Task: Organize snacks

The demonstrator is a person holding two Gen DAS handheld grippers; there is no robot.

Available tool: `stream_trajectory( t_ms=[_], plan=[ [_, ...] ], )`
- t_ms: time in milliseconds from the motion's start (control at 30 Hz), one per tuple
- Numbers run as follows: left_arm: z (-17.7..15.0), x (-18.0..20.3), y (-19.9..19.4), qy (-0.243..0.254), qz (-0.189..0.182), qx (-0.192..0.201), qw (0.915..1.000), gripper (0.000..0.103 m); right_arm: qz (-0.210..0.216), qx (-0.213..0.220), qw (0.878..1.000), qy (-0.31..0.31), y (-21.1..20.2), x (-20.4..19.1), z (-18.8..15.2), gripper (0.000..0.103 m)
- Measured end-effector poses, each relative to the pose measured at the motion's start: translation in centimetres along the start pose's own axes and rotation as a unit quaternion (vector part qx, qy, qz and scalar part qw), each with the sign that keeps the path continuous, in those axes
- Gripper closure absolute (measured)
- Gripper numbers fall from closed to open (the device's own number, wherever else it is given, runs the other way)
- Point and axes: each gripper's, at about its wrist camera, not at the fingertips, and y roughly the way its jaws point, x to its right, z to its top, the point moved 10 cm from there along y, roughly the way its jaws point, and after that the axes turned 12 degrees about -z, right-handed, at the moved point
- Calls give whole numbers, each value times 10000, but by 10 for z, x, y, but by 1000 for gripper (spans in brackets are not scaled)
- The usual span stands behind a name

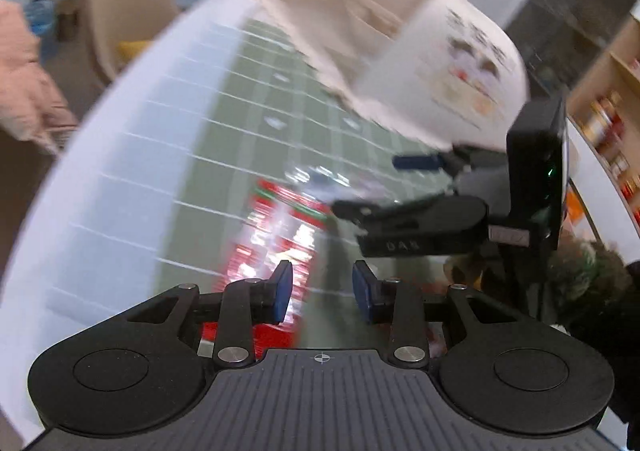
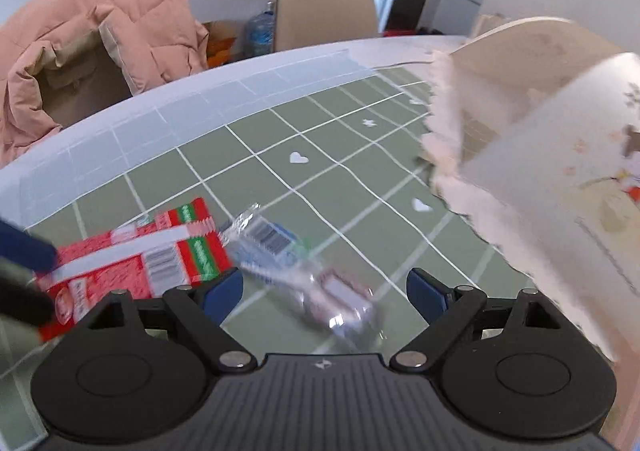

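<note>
**Now both claws hover over the snacks beside the basket**

Largest first, we see the table (image 2: 100, 155), covered by a green cloth with white grid lines and small white hearts, its pale border running along the far edge. Behind it stand a beige chair (image 2: 324, 3) and a second seat draped with a pink padded jacket (image 2: 100, 51).

Next in size is the cream fabric basket (image 2: 540, 139), with a frilled rim and a printed side. It sits on the cloth to the right of our right gripper (image 2: 324, 291) and fills the upper right of the left wrist view as well, blurred there.

Then comes the red snack packet (image 2: 132, 263), flat on the cloth with green and white bands and a barcode. In the right wrist view it lies to the left of the claw, just beyond the left fingertip. In the left wrist view it stretches ahead of our left gripper (image 1: 322, 293), partly behind its left pad and streaked by blur.

Smaller still, the clear-wrapped snack (image 2: 304, 275) with a blue label lies just beside the red packet, running diagonally into the gap of the right claw.

Our right claw stands wide apart, its pads clear of the wrapper. Our left claw is narrowly parted with nothing between its pads.
</note>
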Motion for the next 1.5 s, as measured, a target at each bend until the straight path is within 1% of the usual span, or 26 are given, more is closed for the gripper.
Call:
stream_trajectory(
  t_ms=[100, 133, 167, 200, 233, 267, 400, 467, 533, 633, 667, 700, 767, 800, 867, 1000, 1067, 1100, 1133, 1200, 1233, 1300, 1333, 1400, 1433, 1500],
  plan=[
    [4, -19, -8, -157, 108, 90, 9998, 66, 91, -102, 9997, 203, 12, -1, 4, 14],
    [3, -23, -8, -203, 132, 93, 9997, 66, 130, -173, 9992, 339, 11, -1, 3, 23],
    [3, -26, -9, -240, 145, 94, 9996, 66, 242, -259, 9980, 530, 9, -1, 1, 30],
    [3, -28, -9, -266, 141, 91, 9995, 66, 349, -333, 9963, 709, 4, 0, -3, 47],
    [4, -29, -8, -277, 123, 89, 9995, 66, 448, -402, 9947, 834, -1, 0, -8, 61],
    [5, -27, -6, -278, 92, 87, 9995, 66, 527, -466, 9930, 944, -9, 1, -13, 66],
    [2, -9, 9, -195, -81, 16, 9998, 66, 658, -709, 9865, 1322, -39, 9, -44, 67],
    [-1, 3, 16, -38, -147, -50, 9999, 66, 606, -749, 9837, 1519, -59, 16, -61, 67],
    [-2, 12, 22, 185, -73, -82, 9998, 66, 563, -720, 9791, 1816, -84, 28, -77, 67],
    [-1, 13, 26, 445, 348, -39, 9984, 66, 281, -610, 9705, 2317, -124, 56, -101, 67],
    [-1, 11, 27, 414, 459, -32, 9981, 66, 118, -600, 9672, 2467, -135, 67, -110, 67],
    [0, 11, 28, 320, 489, -42, 9983, 66, -68, -611, 9635, 2605, -146, 78, -120, 67],
    [0, 21, 32, 182, 239, -88, 9995, 66, -458, -712, 9549, 2847, -162, 96, -147, 67],
    [-2, 34, 37, 222, 59, -161, 9996, 66, -647, -811, 9509, 2916, -167, 103, -162, 67],
    [-9, 65, 52, 503, -254, -413, 9976, 66, -947, -1007, 9448, 2971, -173, 109, -189, 67],
    [-31, 123, 77, 1065, -695, -850, 9882, 66, -1217, -1338, 9328, 3117, -180, 110, -230, 62],
    [-39, 130, 82, 1195, -686, -944, 9860, 66, -1241, -1303, 9304, 3194, -186, 109, -240, 52],
    [-39, 127, 82, 1208, -599, -928, 9865, 66, -1261, -1264, 9296, 3225, -189, 108, -243, 42],
    [-35, 120, 80, 1188, -451, -847, 9883, 66, -1281, -1233, 9286, 3258, -191, 107, -247, 36],
    [-20, 93, 71, 1067, -16, -507, 9930, 66, -1261, -1230, 9267, 3318, -191, 103, -251, 36],
    [-9, 73, 64, 946, 289, -263, 9947, 66, -1211, -1257, 9257, 3356, -190, 101, -255, 36],
    [6, 33, 51, 583, 839, 83, 9947, 66, -1103, -1311, 9228, 3451, -185, 97, -259, 35],
    [12, 11, 45, 293, 1041, 199, 9939, 66, -1041, -1350, 9199, 3533, -183, 94, -263, 31],
    [15, -17, 40, -164, 1160, 271, 9927, 67, -1025, -1255, 9161, 3669, -185, 90, -264, 24],
    [14, -25, 39, -265, 1174, 239, 9924, 67, -1013, -1238, 9147, 3712, -185, 88, -264, 22],
    [8, -25, 43, -159, 1211, 58, 9925, 66, -1039, -1217, 9125, 3764, -184, 87, -264, 19]
  ],
)
